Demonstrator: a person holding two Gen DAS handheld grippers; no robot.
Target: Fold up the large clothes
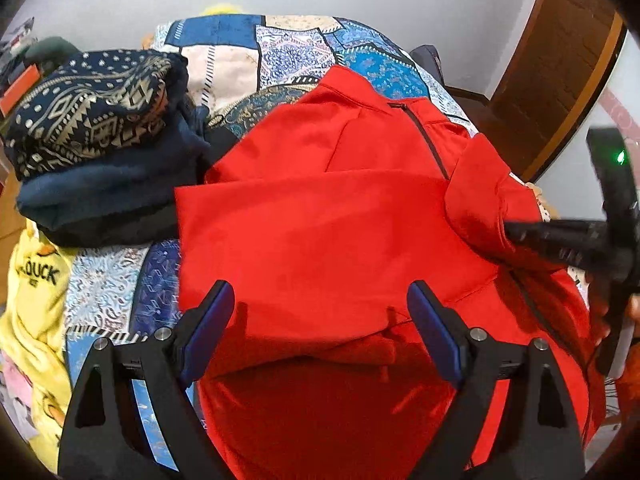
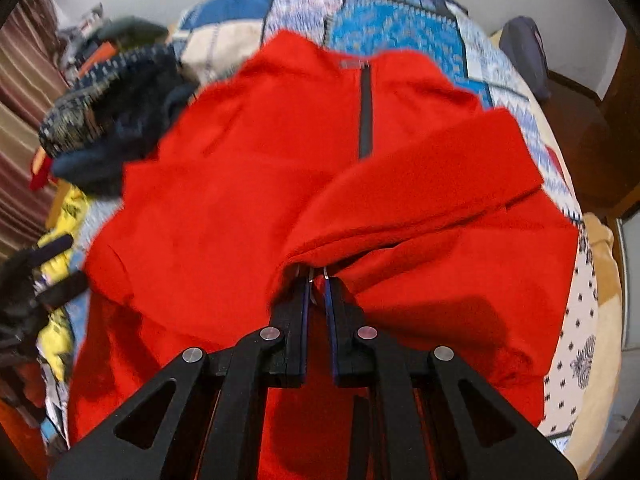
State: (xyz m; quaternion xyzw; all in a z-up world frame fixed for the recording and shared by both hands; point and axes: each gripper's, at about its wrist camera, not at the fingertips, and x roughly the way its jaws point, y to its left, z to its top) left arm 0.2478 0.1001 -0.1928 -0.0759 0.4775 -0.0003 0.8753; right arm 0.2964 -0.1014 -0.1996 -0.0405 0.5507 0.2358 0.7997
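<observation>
A large red zip-neck top (image 1: 320,216) lies spread on a patchwork bedspread (image 1: 248,52), collar at the far end. Its left sleeve is folded across the chest. My left gripper (image 1: 320,304) is open and empty, hovering over the lower front of the top. My right gripper (image 2: 318,280) is shut on the red top's right sleeve (image 2: 420,184) near its cuff and holds that fold over the body. In the left wrist view the right gripper (image 1: 516,234) comes in from the right edge, clamped on the same sleeve.
A stack of folded dark blue patterned clothes (image 1: 96,128) sits at the left on the bed. A yellow duck-print garment (image 1: 36,280) lies at the near left. A brown wooden door (image 1: 560,72) stands at the far right. The bed edge (image 2: 576,360) drops off at the right.
</observation>
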